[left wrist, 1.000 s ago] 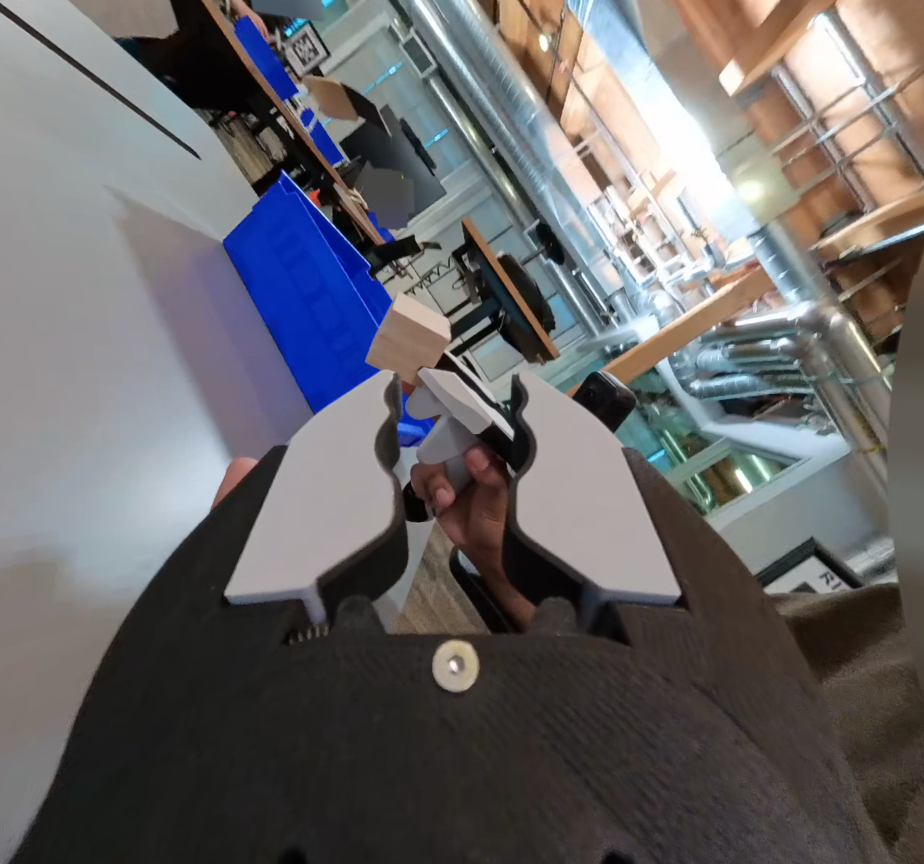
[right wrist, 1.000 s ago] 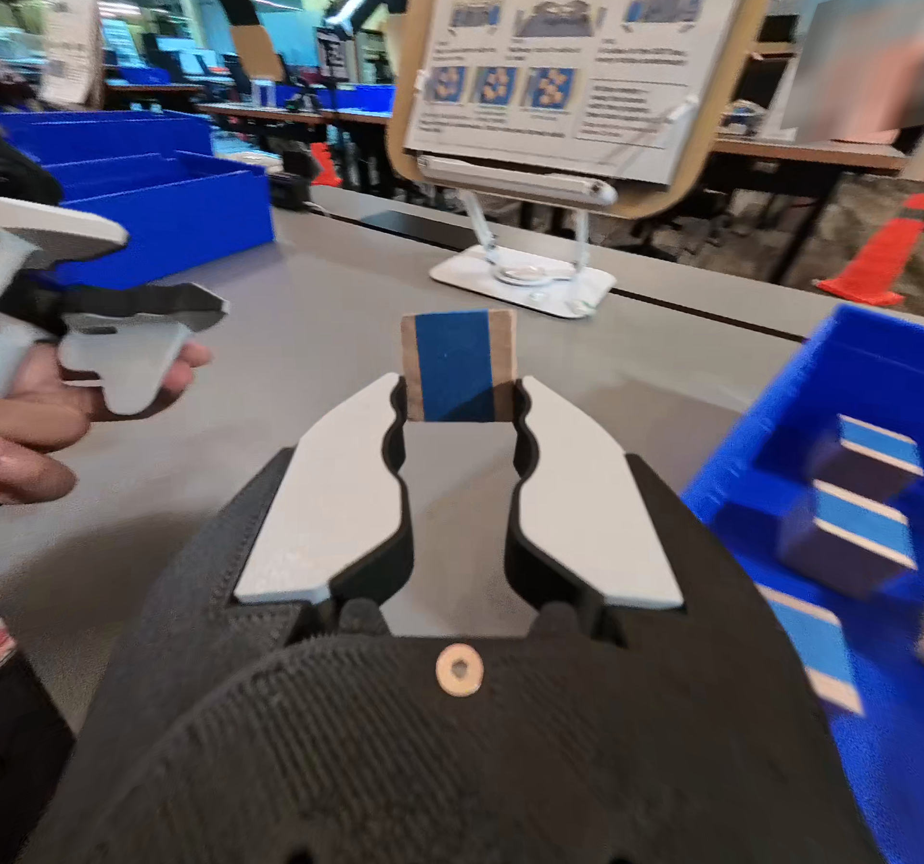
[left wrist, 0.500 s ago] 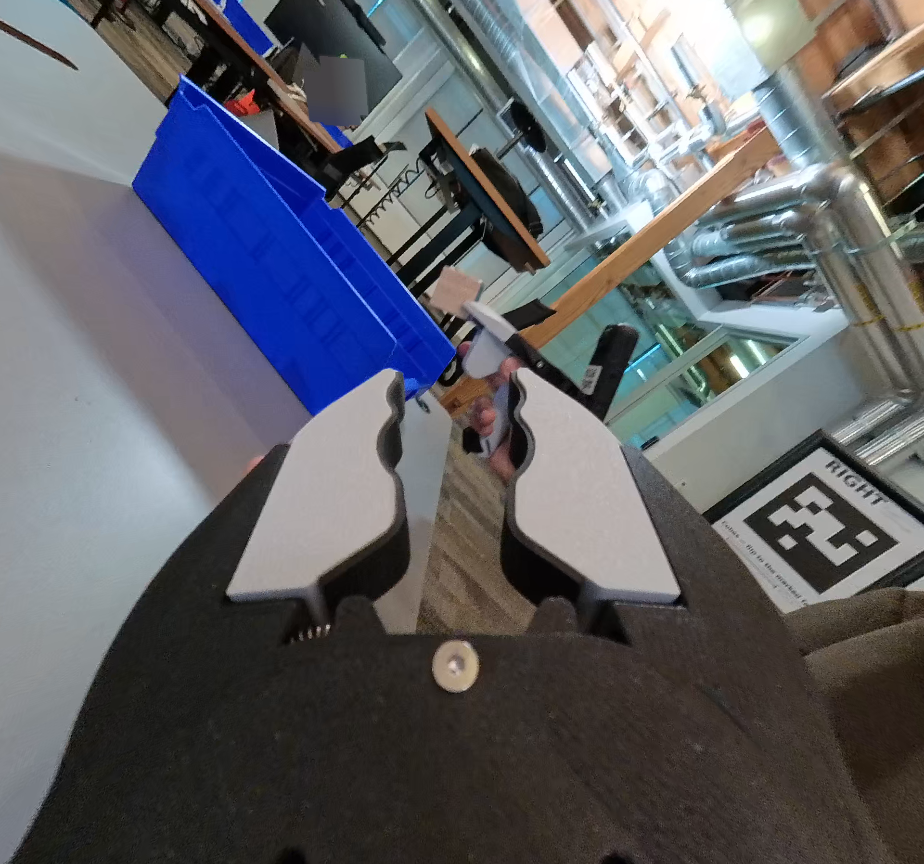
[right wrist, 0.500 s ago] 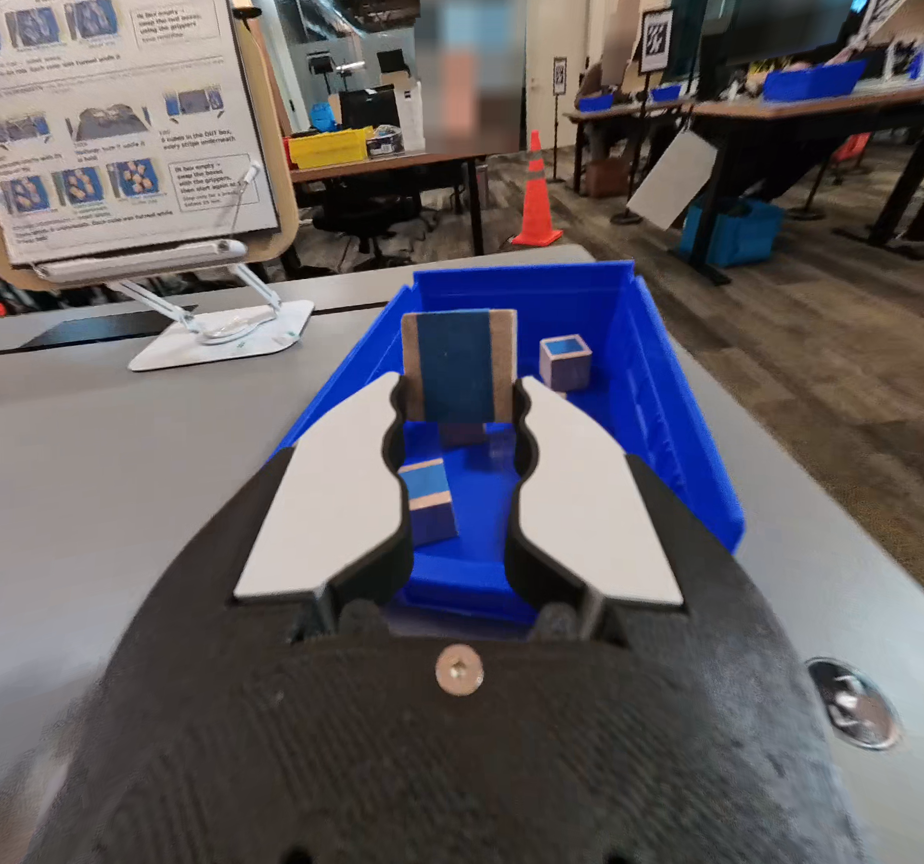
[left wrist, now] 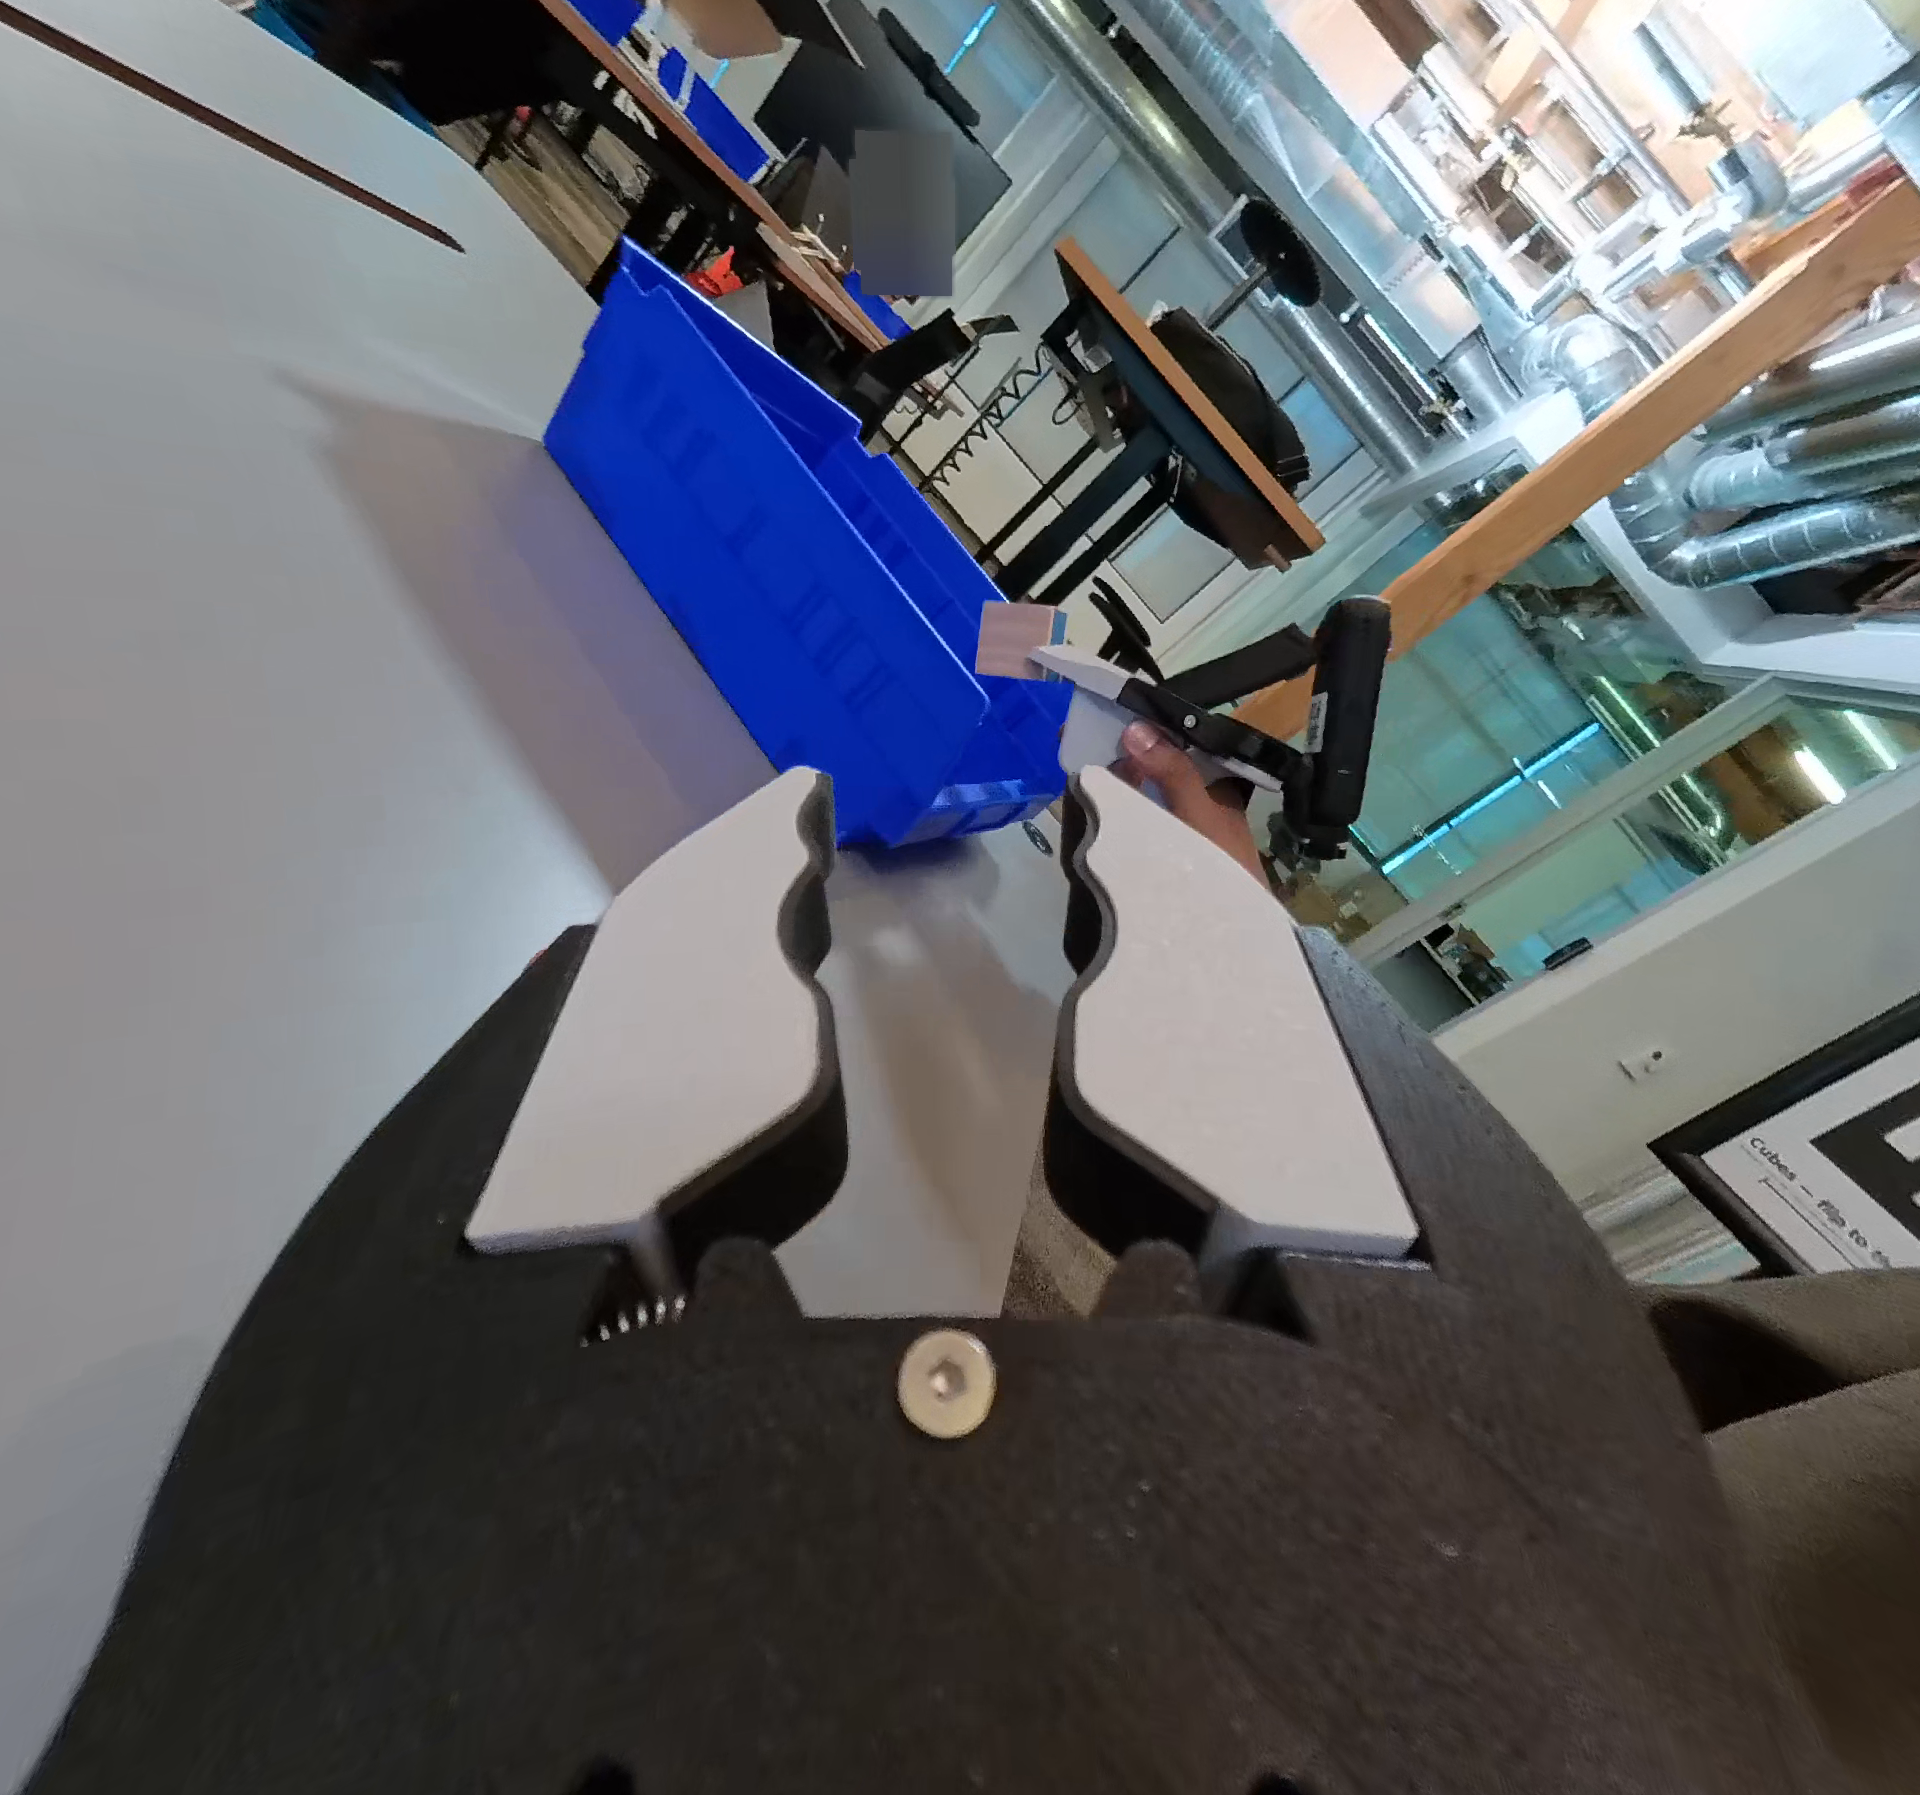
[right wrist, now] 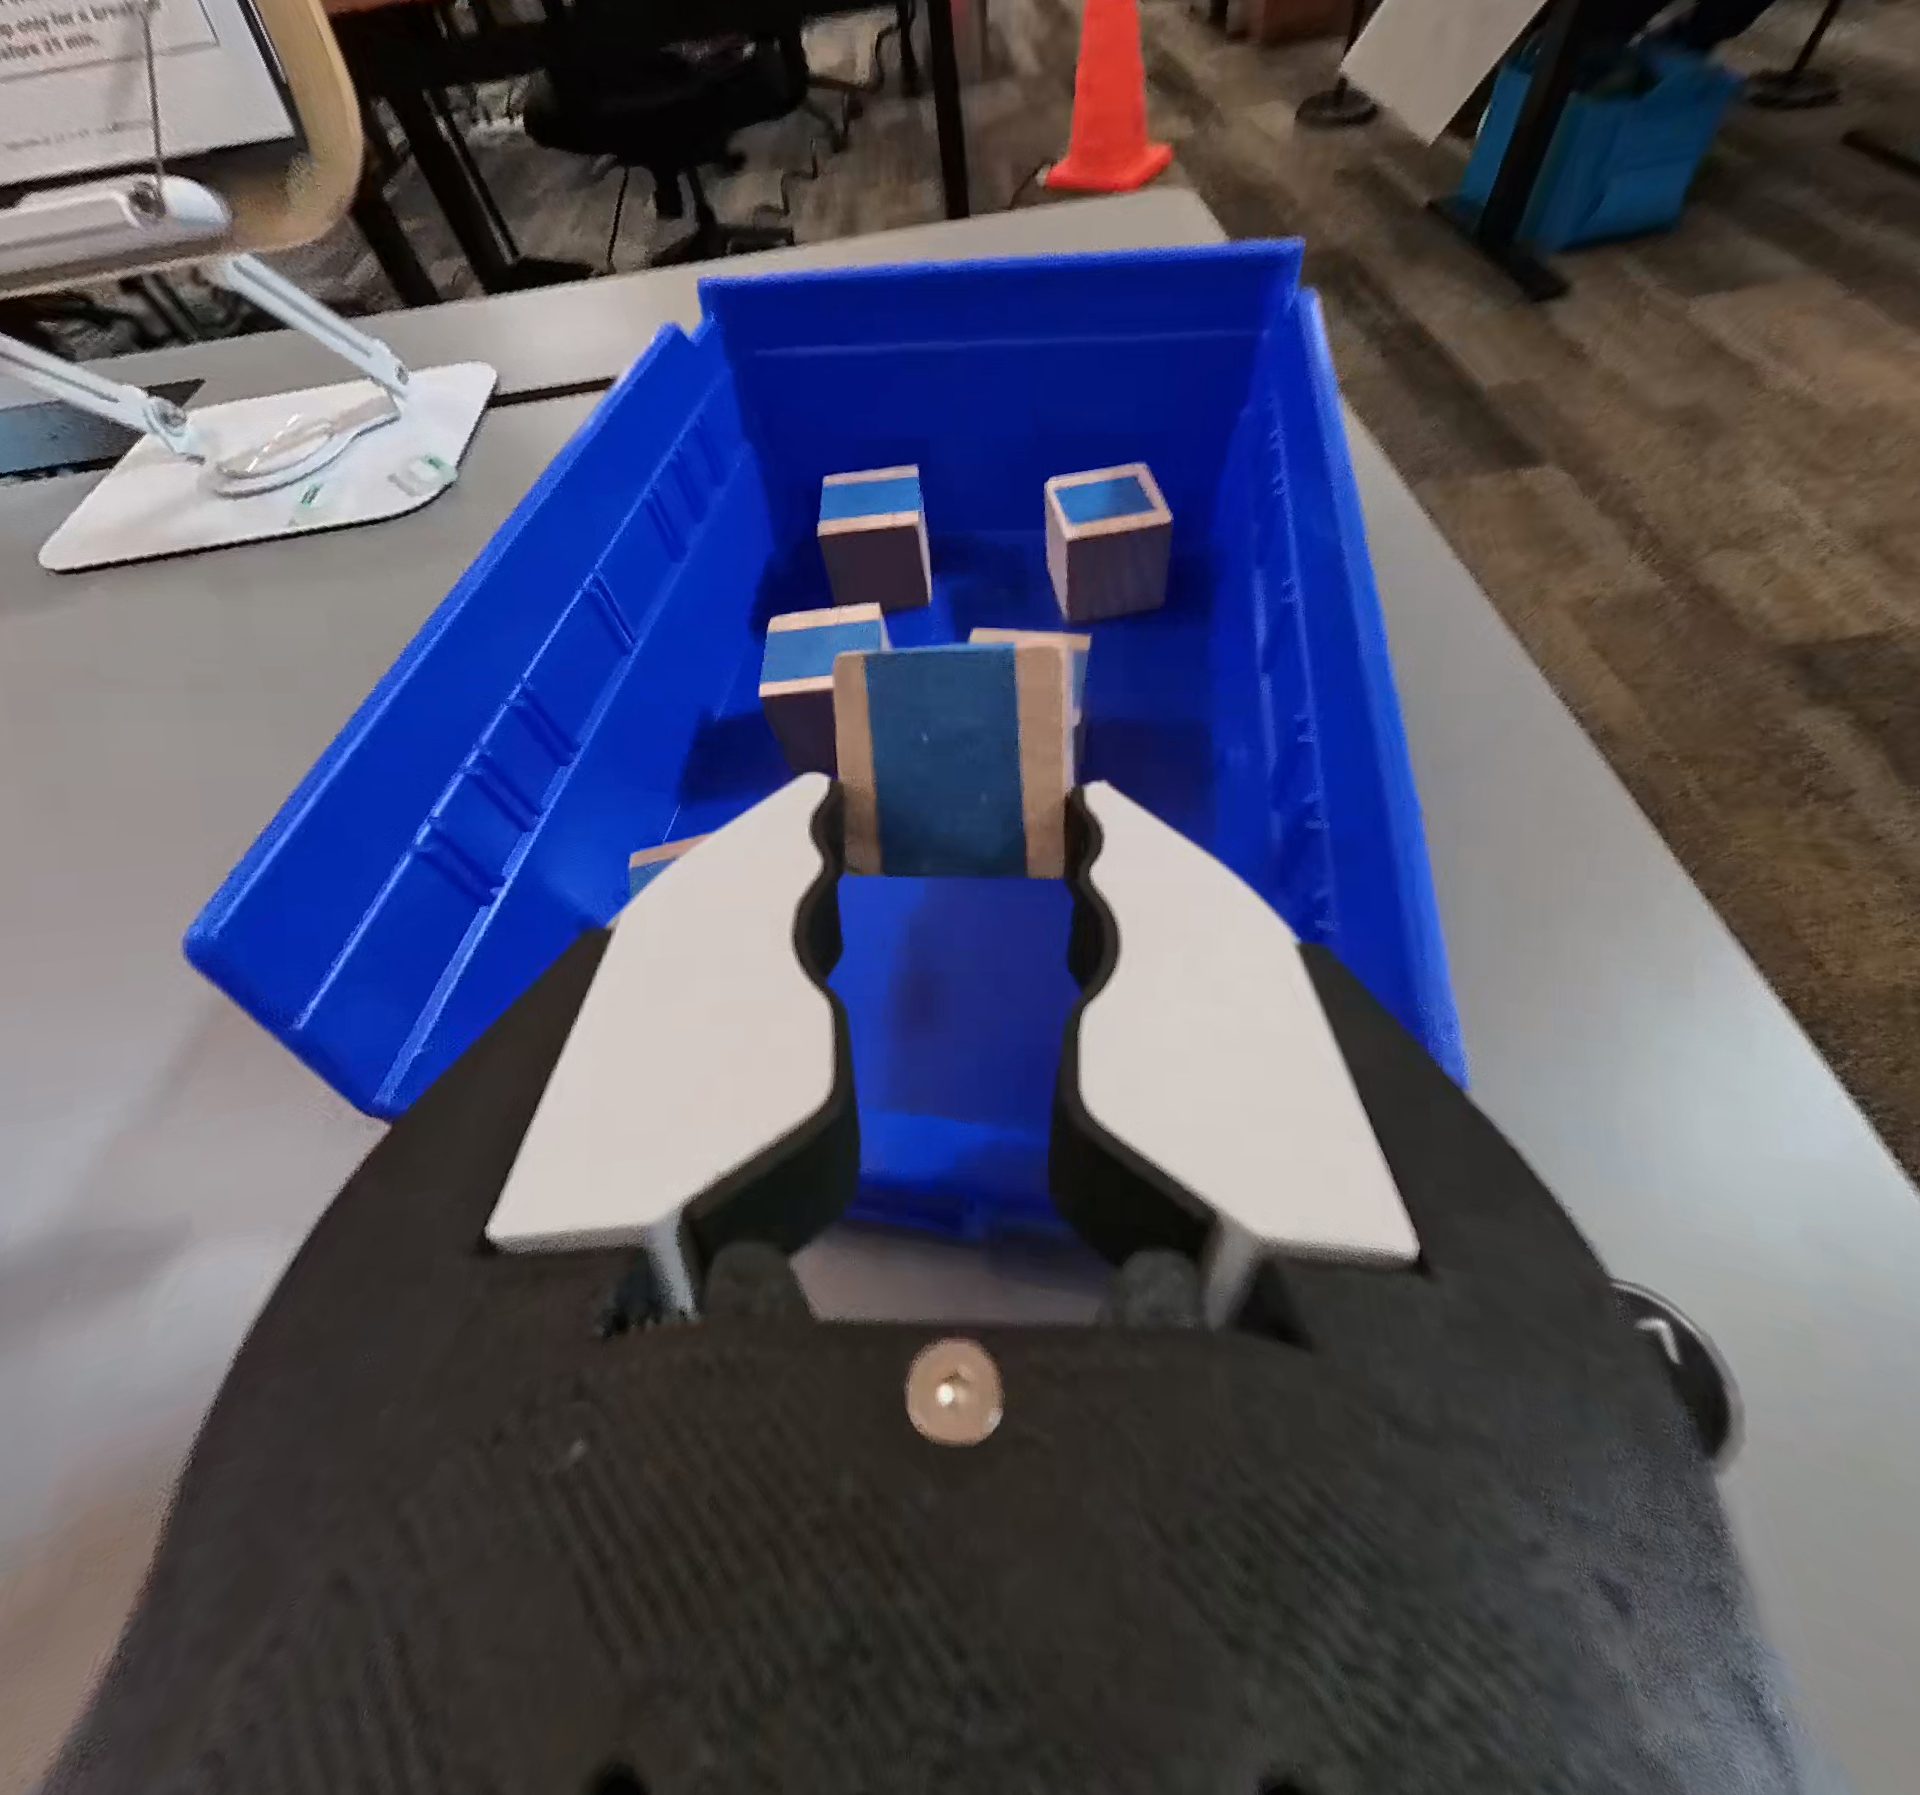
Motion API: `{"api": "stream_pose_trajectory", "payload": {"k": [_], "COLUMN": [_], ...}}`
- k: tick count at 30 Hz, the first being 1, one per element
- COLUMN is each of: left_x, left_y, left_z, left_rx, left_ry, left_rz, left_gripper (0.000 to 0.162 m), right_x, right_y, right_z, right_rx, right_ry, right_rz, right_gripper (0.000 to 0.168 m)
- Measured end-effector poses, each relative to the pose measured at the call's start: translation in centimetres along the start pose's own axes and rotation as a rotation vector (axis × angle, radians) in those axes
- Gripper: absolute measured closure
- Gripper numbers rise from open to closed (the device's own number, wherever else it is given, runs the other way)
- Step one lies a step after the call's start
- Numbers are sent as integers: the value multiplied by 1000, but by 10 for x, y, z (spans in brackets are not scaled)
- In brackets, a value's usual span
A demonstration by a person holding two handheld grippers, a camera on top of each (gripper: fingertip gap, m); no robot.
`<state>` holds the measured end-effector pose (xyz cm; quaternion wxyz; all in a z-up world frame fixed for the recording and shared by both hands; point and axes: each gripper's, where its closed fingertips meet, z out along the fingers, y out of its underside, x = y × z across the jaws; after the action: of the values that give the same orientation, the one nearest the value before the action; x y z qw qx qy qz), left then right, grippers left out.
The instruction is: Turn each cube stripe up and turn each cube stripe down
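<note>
My right gripper [right wrist: 951,800] is shut on a wooden cube [right wrist: 951,763] and holds it above the blue bin [right wrist: 457,810], its blue stripe facing the camera. Several more cubes lie in the bin: one with a stripe on top [right wrist: 873,540], one with a blue square on top [right wrist: 1110,540], one [right wrist: 816,685] just behind the held cube. My left gripper [left wrist: 945,810] is open and empty, low over the grey table beside the bin [left wrist: 748,519]. In the left wrist view the right gripper [left wrist: 1081,685] shows over the bin's near end with the cube [left wrist: 1013,639].
A white stand [right wrist: 270,457] with an instruction sheet is on the table left of the bin. The table's right edge runs close to the bin. An orange cone [right wrist: 1107,62] and other tables stand on the floor beyond. A framed sign [left wrist: 1818,1153] shows at the right.
My right gripper has carried the striped cube from over the table to above the blue bin and tipped downward. The left gripper has drawn back from the right one; the bin now shows whole.
</note>
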<state>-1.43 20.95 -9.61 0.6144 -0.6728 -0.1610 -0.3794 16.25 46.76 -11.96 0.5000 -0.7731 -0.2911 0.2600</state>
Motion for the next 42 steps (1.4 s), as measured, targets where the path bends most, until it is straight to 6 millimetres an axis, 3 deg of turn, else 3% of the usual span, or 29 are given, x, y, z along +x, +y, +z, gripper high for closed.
{"api": "stream_pose_trajectory", "payload": {"k": [5, 10, 15, 24, 42], "left_x": [-9, -25, -34, -41, -40], "left_y": [-10, -16, -24, -23, -17], "left_z": [-16, -32, -43, -45, -42], "left_rx": [56, 61, 74, 97, 77], "left_ry": [-38, -156, -247, -236, -247], "left_rz": [-29, 87, 188, 89, 105], "left_gripper": [120, 116, 114, 114, 114], "right_x": [-2, 2, -2, 3, 3], "right_y": [10, -1, 18, 41, 53], "right_z": [21, 27, 43, 49, 54], "right_rx": [-106, -70, -197, -320, -393], "right_ry": [15, 124, 99, 65, 20], "right_rz": [-35, -105, -125, -79, -76], "right_gripper": [126, 126, 126, 126, 126]}}
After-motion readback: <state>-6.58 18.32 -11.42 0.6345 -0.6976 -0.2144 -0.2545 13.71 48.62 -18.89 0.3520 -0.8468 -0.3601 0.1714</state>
